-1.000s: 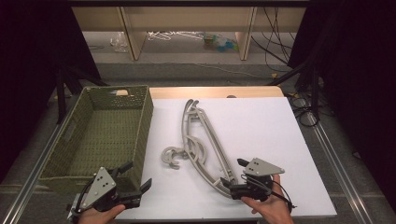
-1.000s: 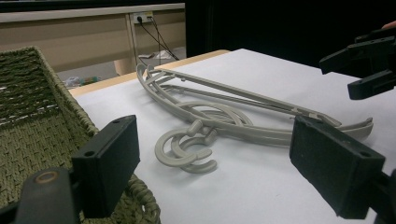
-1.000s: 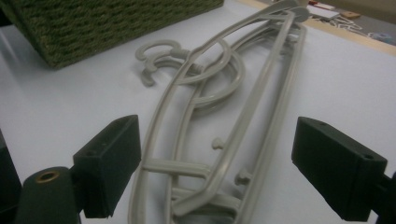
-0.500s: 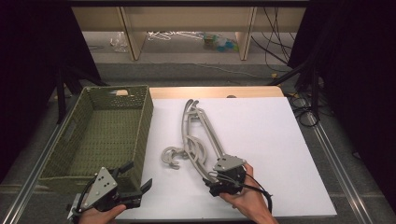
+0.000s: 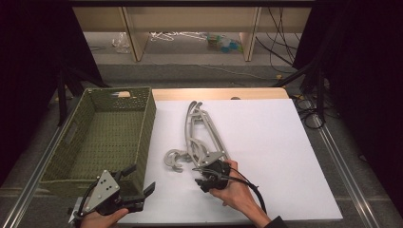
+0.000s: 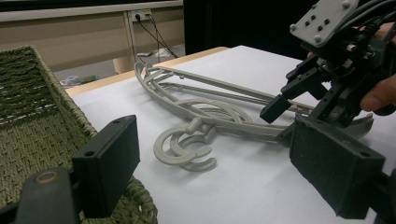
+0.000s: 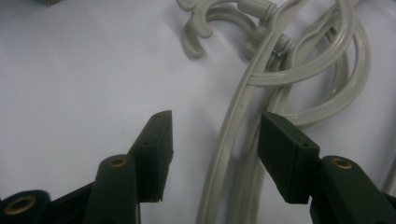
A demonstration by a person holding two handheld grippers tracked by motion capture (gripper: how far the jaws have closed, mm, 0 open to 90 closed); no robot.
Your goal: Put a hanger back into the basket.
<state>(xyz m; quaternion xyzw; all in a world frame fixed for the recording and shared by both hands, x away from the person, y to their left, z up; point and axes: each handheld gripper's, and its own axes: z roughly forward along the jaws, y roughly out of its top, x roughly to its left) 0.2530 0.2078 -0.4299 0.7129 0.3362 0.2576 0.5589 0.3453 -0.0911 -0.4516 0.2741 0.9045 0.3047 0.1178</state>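
Several grey plastic hangers (image 5: 201, 135) lie stacked on the white table top (image 5: 275, 142), their hooks (image 5: 173, 159) curling left. My right gripper (image 5: 200, 174) hovers low over the stack's near end, open; in the right gripper view its jaws (image 7: 215, 154) straddle one hanger arm (image 7: 236, 126) without touching it. My left gripper (image 5: 141, 179) rests at the table's front left beside the basket, open and empty. The left gripper view shows its jaws (image 6: 224, 168) wide apart, with the hangers (image 6: 210, 112) and the right gripper (image 6: 281, 119) beyond.
A green woven basket (image 5: 149, 123) stands at the table's left, with nothing seen inside; its corner (image 6: 37, 121) is close to my left jaw. White surface extends to the right of the hangers. Shelving and cables (image 5: 304, 102) lie beyond the table.
My right gripper moved left from the table's front right and now sits over the near end of the hangers, jaws around one arm. The left gripper stayed put.
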